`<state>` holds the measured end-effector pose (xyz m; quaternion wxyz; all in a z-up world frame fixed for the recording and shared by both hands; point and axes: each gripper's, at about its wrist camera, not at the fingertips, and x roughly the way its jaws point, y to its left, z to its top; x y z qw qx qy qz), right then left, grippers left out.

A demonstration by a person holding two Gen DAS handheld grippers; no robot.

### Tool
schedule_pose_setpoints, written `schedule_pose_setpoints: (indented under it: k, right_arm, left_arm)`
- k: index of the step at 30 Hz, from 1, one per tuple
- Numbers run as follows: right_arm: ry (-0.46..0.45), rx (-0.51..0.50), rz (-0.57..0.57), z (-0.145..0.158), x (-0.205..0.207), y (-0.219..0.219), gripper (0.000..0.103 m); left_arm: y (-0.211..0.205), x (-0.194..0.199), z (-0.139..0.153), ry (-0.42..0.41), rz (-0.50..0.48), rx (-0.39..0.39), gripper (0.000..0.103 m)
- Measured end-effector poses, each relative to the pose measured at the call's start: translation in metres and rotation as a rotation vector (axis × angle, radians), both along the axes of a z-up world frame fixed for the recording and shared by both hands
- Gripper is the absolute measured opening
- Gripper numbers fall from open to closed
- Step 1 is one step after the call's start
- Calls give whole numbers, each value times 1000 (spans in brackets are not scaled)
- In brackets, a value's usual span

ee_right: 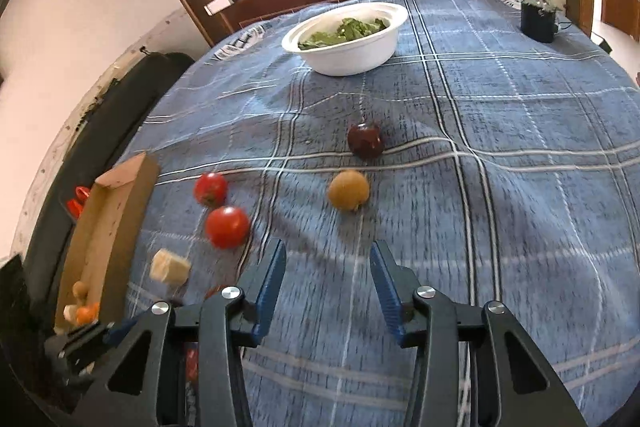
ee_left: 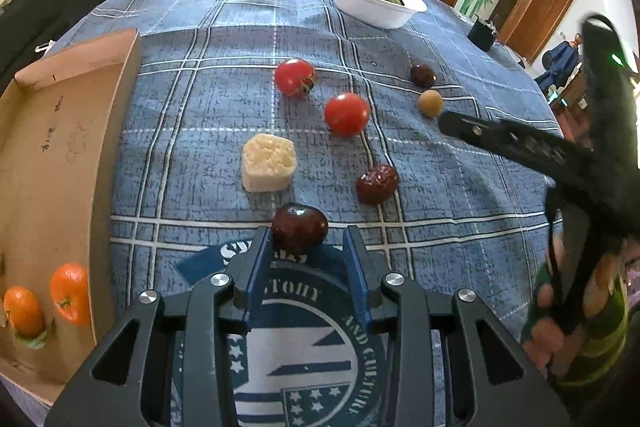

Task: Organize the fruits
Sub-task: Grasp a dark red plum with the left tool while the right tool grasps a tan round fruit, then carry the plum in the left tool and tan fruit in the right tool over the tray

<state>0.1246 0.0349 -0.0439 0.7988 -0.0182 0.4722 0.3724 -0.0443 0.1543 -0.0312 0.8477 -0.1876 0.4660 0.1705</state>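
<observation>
The left gripper (ee_left: pixel 307 233) stood open with a dark red jujube (ee_left: pixel 299 227) on the blue plaid tablecloth (ee_left: pixel 200 107) between its fingertips, beside the cardboard box (ee_left: pixel 60 167) holding two tangerines (ee_left: pixel 70 293), while the right gripper (ee_right: pixel 328 255) hung open before a tan round fruit (ee_right: pixel 348 190)

Daylight from rear window | glare | fisheye warp | right view motion-blurred

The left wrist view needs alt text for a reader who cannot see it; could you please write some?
The left gripper hangs open over a blue plaid tablecloth, its jaws either side of a dark red fruit. Beyond lie two tomatoes, a pale cake and more small fruits. A cardboard tray at left holds two oranges.
</observation>
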Motion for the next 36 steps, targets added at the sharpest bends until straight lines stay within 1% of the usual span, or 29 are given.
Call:
schedule_pose_setpoints:
  k: [3,5,6,8,9,10,14,22,28,31,36]
  right_arm:
    - [-4,-25,-23,-6,14,15,45]
    - [-2,-36,-24,-10,21,23,44]
    - [-5,-48,-23,-13,24,27,41]
    - [-28,-62,-27,-14,25,32,35]
    - [-37,-72,-25,-15,26,35,27]
    - [-48,-80,-24,-15,26,37,26]
    - [-43,-64,-21,-12,21,33,26]
    - [-35,28,2,10,-16,8,25]
    - [-50,55,33,24,-49,-5,25]
    - [-90,44,49,34,-67,-5,25]
    - [-190,0,67,48,-96,3,25]
  left_arm:
    - [7,0,-5,6,13,-10,32]
    - [12,-2,-8,0,23,-17,26]
    - [13,-2,-8,0,23,-15,23]
    - [14,-2,-8,-5,18,-19,23]
    - [15,-3,-9,-8,17,-20,22]
    - [15,-3,-9,-9,16,-22,22]
    - [17,-6,-6,-14,21,-29,22]
    - [5,-18,16,-38,15,22,22]
    - [-2,-27,33,-61,19,63,22]
    - [-4,-31,38,-74,20,67,22]
    - [-4,-38,44,-83,28,81,22]
